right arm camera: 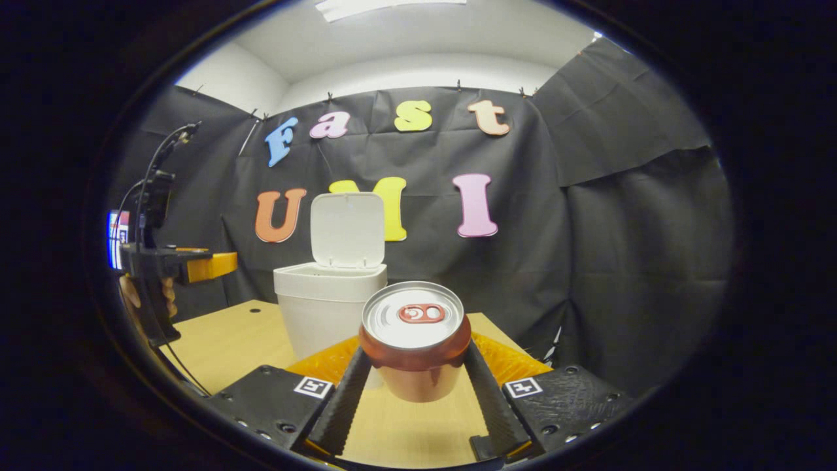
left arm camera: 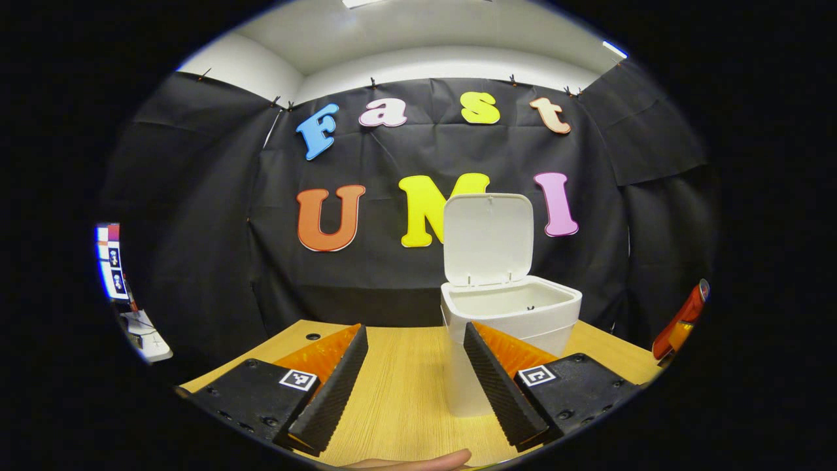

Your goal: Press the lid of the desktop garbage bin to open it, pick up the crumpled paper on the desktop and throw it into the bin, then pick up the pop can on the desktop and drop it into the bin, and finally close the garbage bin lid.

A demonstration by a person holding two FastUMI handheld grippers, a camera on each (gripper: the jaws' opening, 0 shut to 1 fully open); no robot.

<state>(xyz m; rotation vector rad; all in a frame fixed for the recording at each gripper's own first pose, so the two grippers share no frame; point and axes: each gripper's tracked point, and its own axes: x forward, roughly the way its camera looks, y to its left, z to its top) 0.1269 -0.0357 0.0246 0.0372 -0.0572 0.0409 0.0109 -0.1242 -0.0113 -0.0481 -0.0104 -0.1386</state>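
Right gripper (right arm camera: 415,383) has both fingers pressed on the sides of a red aluminium pop can with a silver top (right arm camera: 414,340), held upright and lifted off the light wooden tabletop (right arm camera: 222,340); can bottom is cut off behind the fingers, so I can't tell how far it sits above the wood. White plastic desktop bin (right arm camera: 327,307) stands beyond the can, a bit to its left, with its white hinged lid (right arm camera: 347,230) swung up and open. Left gripper (left arm camera: 415,383) is spread wide with nothing between the fingers, hovering over the tabletop (left arm camera: 405,379) just in front of the bin (left arm camera: 516,314). Bin interior is mostly hidden by the rim, can't tell what's inside. A fingertip (left arm camera: 418,460) pokes in at the bottom edge of the left gripper view.
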